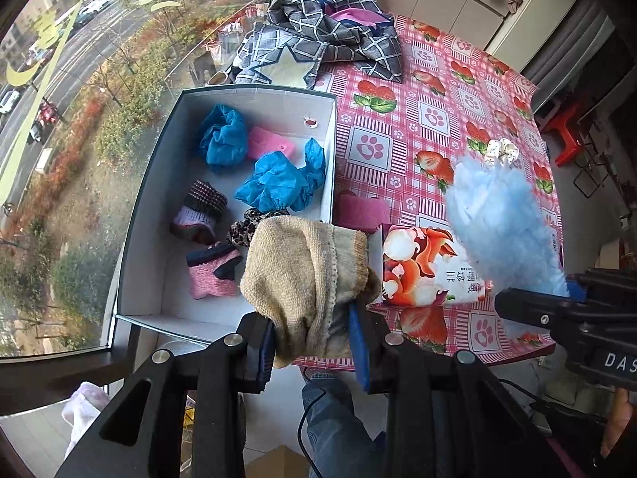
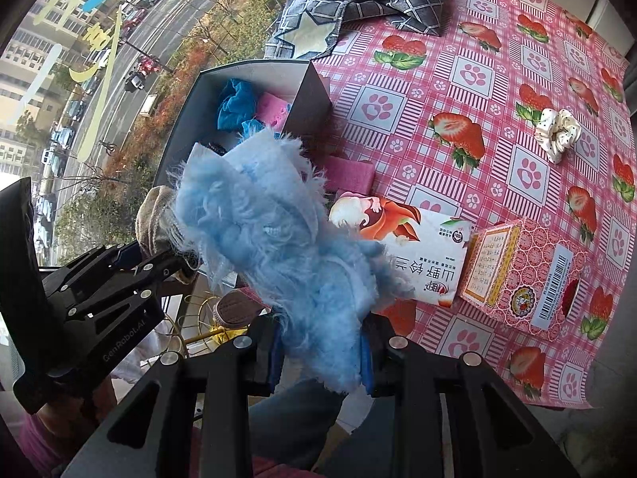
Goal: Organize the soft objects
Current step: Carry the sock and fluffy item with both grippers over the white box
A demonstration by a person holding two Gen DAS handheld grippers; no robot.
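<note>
My left gripper (image 1: 314, 342) is shut on a beige knitted glove (image 1: 306, 275), held over the near right corner of a white cardboard box (image 1: 143, 215). Inside the box lie blue crumpled covers (image 1: 274, 183), a pink sponge (image 1: 270, 141), small knitted socks (image 1: 211, 271) and a leopard scrunchie (image 1: 249, 227). My right gripper (image 2: 320, 358) is shut on a fluffy light-blue piece (image 2: 274, 239), which hangs beside the box over the table's near edge. That blue fluff (image 1: 501, 219) also shows at the right of the left wrist view. A white dotted scrunchie (image 2: 557, 131) rests on the tablecloth.
The table wears a pink strawberry and paw-print cloth (image 2: 477, 59). A tissue pack (image 2: 422, 255), a pink patterned carton (image 2: 521, 275) and a pink sponge (image 2: 350, 175) lie near the box. A checked grey cloth (image 1: 326, 36) is heaped at the far side. A window runs along the left.
</note>
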